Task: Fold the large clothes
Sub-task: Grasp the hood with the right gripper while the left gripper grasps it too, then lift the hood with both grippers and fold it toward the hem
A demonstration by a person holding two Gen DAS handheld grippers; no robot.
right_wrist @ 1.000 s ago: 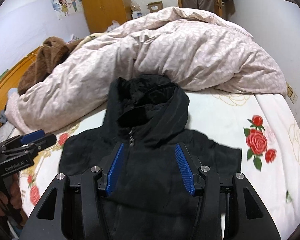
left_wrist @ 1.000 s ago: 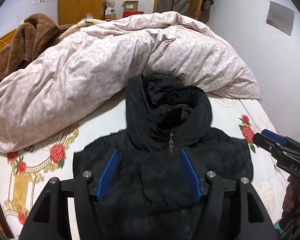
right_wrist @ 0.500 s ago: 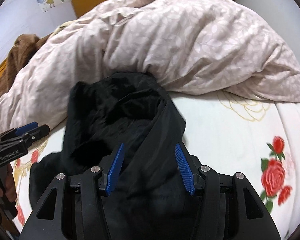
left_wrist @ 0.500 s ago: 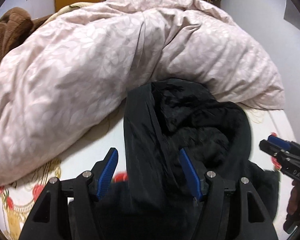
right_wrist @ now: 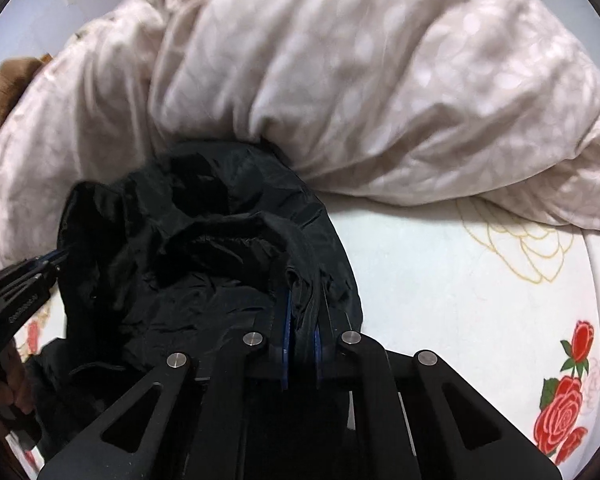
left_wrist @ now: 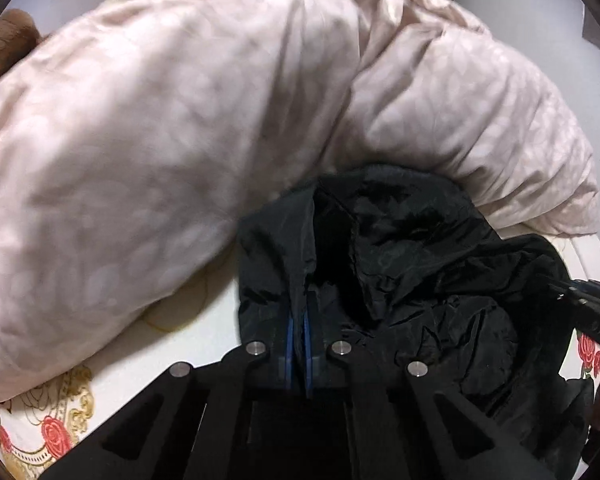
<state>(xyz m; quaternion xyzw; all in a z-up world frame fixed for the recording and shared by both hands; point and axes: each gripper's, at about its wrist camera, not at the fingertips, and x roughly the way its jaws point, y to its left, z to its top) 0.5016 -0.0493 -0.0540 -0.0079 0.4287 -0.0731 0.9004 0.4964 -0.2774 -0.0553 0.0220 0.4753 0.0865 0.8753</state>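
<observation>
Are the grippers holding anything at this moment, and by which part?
Both hold the black jacket by its hood: the left gripper is pinched on the hood's left edge, the right gripper on its right edge.

The right gripper point(right_wrist: 300, 320) had its blue pads pinched together on a fold of the black hooded jacket point(right_wrist: 204, 264). The left gripper point(right_wrist: 56, 260) touched the jacket's far left edge. Beyond the jaws lay a pale duvet point(right_wrist: 340, 80).

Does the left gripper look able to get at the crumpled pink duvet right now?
Probably not as things stand: the left gripper is shut on the black hooded jacket, whose fabric fills its jaws. The pink duvet lies just beyond, unobstructed.
</observation>
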